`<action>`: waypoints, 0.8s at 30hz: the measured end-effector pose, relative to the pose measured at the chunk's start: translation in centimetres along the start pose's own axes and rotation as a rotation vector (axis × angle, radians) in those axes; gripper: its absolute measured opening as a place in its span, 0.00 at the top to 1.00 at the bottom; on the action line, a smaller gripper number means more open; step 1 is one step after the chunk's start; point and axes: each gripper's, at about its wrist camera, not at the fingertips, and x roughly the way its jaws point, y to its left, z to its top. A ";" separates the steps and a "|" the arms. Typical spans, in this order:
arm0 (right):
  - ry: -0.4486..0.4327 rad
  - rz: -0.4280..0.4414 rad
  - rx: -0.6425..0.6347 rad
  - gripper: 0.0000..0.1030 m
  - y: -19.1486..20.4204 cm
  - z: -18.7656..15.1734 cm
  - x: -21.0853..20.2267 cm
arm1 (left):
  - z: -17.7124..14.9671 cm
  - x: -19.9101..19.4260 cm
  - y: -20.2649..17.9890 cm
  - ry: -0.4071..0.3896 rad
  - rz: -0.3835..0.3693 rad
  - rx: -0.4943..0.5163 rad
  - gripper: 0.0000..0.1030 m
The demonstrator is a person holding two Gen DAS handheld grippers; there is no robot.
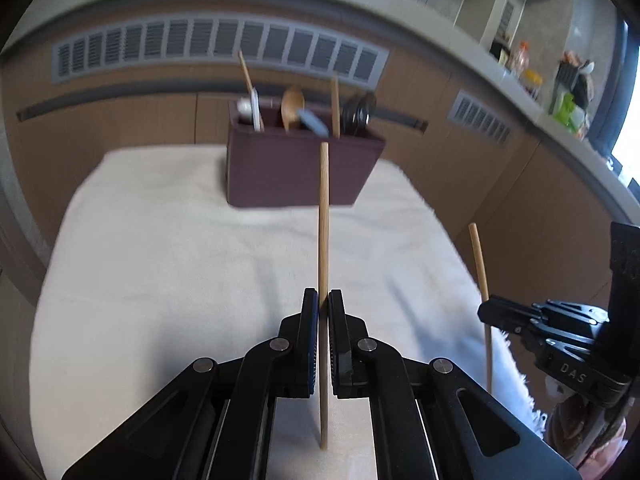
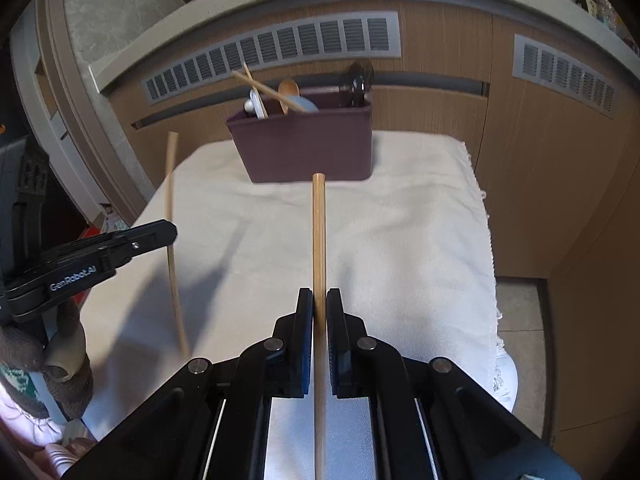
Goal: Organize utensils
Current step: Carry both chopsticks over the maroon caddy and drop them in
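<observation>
Each tool (image 1: 323, 300) clamps a chopstick (image 1: 323, 216).

Two wooden chopsticks (image 1: 323, 240) (image 2: 319, 240) upright before maroon caddy (image 1: 296, 168).

The left hand-held gripper (image 1: 323, 304) and the right hand-held gripper (image 2: 319, 304) are side by side, both pointing forward, each with its two fingers closed tightly on an upright chopstick (image 1: 323, 216).

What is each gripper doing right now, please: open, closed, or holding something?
Left gripper: closed on a wooden chopstick, held upright.
Right gripper: closed on a second chopstick, also upright.
</observation>
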 end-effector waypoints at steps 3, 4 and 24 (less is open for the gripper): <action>-0.057 0.011 0.004 0.93 0.4 1.0 -1.9 | 1.7 -3.2 -0.8 -0.107 -0.013 0.020 0.95; -0.083 0.013 0.003 0.93 0.5 1.5 -2.6 | 2.3 -3.9 -0.6 -0.132 -0.015 0.024 0.95; -0.594 -0.107 -0.044 0.93 1.6 23.4 -12.0 | 20.4 -11.1 -2.3 -0.555 0.075 0.172 0.95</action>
